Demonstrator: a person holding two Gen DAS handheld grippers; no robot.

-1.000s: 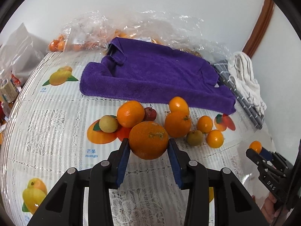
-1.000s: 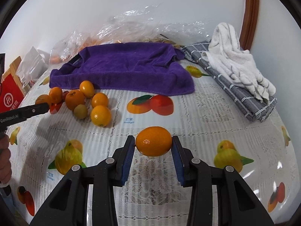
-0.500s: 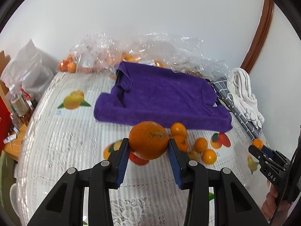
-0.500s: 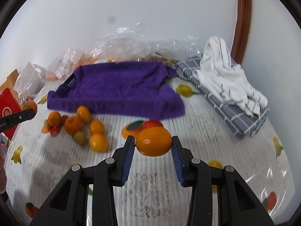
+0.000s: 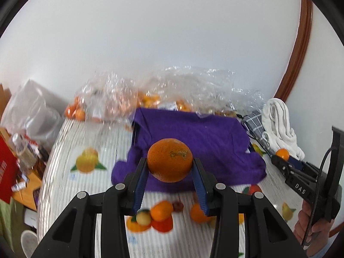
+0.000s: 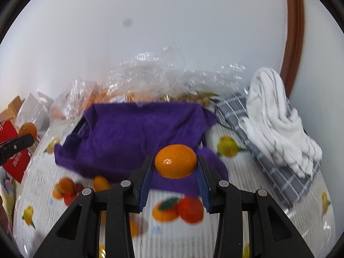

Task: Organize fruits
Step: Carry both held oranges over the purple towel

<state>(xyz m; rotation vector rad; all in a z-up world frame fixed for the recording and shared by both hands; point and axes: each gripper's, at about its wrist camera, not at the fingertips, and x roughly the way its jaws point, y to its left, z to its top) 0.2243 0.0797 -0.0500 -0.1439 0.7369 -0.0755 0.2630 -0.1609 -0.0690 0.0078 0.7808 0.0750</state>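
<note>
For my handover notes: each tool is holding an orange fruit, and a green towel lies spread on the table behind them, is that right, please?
Not quite: the towel is purple, not green, as the right wrist view shows. Each tool does hold an orange fruit: left tool, right tool.

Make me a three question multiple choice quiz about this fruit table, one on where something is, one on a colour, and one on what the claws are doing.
1. Where does the white striped cloth lie?
A. on the grey checked cloth
B. on the purple towel
C. under the plastic bags

2. What colour is the towel spread on the table?
A. green
B. purple
C. red

3. What is the state of the two claws?
A. both empty
B. only one holds fruit
C. each is shut on an orange fruit

Answers:
1 A, it sits on the checked fabric at the right.
2 B, plainly purple.
3 C, the left claw clamps the large orange, the right claw the smaller orange.
</note>
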